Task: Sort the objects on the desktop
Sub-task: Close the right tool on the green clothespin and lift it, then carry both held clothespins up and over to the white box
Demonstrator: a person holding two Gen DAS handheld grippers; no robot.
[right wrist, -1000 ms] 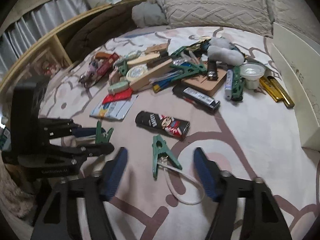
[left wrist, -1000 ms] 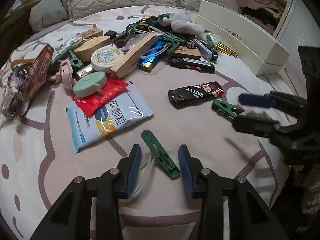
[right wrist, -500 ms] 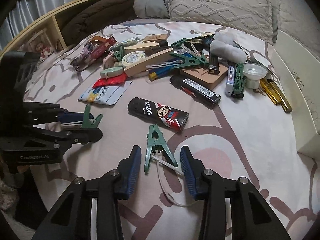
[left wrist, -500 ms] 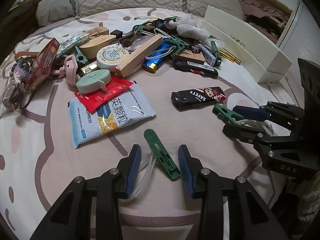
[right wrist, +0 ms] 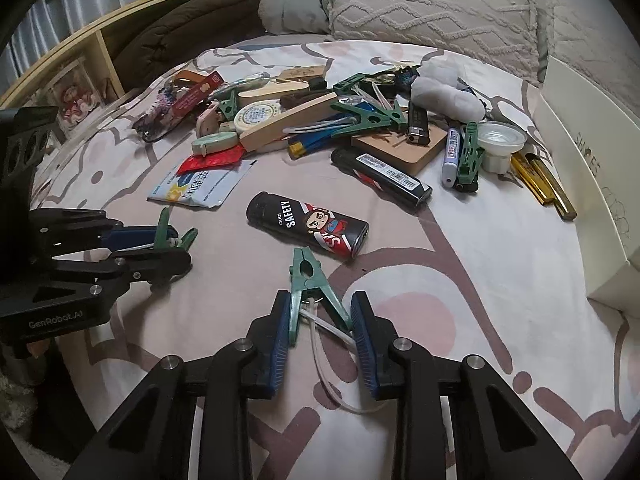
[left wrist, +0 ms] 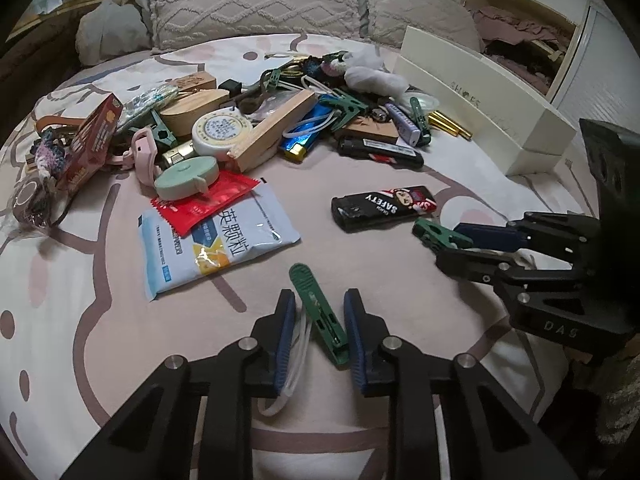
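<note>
Blue-padded black fingers of the left gripper (left wrist: 319, 336) angle steeply down at the bedspread (left wrist: 100, 320), closing around a green clothes peg (left wrist: 318, 314) that lies flat between them with its white cord loop (left wrist: 294, 364). The right pad looks to touch the peg's near end, while the left pad stands just off it, against the cord. The right gripper (right wrist: 322, 334) tilts down at much the same slope, its jaws also closing, and both pads meet the spread handles of a second green peg (right wrist: 314, 284) with a white cord (right wrist: 332, 364) trailing towards the camera. In each view the other gripper shows at the side, low over the cloth, with its peg's tip poking out. Just beyond the second peg lies a black lighter marked SAFETY (right wrist: 306, 225). A white and blue sachet (left wrist: 218, 244) lies beyond the first peg, a red packet (left wrist: 206, 202) overlapping it. Farther back sits a heap of pegs, lighters, wooden blocks and tape measures, a white shoe box (left wrist: 480, 100) beside it, and knitted cushions (left wrist: 256, 0) behind.
</note>
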